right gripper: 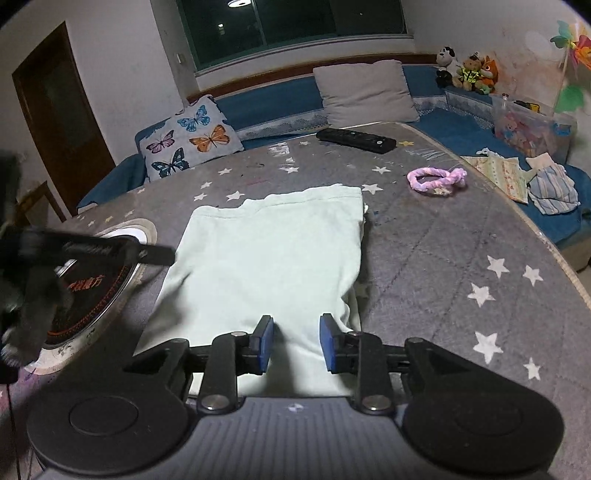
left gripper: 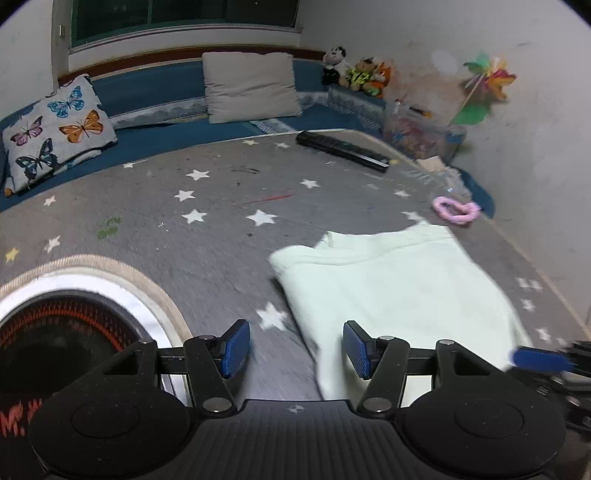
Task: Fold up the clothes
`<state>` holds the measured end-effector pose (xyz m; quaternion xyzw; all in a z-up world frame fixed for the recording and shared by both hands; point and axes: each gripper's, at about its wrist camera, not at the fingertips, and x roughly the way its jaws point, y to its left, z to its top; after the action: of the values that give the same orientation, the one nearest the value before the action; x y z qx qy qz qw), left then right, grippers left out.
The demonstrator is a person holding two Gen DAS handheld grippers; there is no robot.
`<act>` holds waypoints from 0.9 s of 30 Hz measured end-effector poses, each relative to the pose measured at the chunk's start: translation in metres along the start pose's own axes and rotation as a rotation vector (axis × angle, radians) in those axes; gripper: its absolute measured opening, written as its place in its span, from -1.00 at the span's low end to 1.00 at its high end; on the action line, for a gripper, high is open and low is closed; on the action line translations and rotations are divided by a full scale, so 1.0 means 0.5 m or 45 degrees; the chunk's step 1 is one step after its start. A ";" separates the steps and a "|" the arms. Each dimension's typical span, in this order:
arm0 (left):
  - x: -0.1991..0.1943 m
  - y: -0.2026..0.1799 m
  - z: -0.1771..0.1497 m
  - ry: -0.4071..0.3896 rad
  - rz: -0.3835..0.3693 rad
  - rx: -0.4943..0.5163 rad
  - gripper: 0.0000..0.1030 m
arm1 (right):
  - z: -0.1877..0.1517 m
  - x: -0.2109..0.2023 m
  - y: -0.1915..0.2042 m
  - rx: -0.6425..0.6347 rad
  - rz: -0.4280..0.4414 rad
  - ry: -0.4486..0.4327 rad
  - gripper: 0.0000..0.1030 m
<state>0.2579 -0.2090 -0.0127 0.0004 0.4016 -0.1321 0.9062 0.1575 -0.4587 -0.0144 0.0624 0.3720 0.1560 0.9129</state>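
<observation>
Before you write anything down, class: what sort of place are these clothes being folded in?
Most likely a home living or play room: a blue bench sofa with a butterfly cushion beneath a window, plush toys in the corner, and a star-patterned table cover holding the pale green garment.

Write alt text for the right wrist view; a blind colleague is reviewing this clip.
The right gripper, jaws apart, hovers over the near edge of a pale green folded garment lying on a grey star-patterned mat. Beyond lie a pink ring and a black remote.
</observation>
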 end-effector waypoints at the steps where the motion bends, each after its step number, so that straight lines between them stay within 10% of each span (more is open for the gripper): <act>1: 0.013 0.005 0.003 0.008 0.016 0.000 0.14 | -0.001 0.000 0.000 -0.001 0.003 -0.003 -0.44; 27: 0.027 0.042 0.029 -0.014 0.078 -0.055 0.19 | 0.007 -0.005 -0.040 0.143 -0.042 -0.071 -0.41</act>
<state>0.2821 -0.1936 -0.0152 -0.0075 0.3993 -0.0955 0.9118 0.1630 -0.4786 -0.0146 0.1115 0.3555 0.1179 0.9205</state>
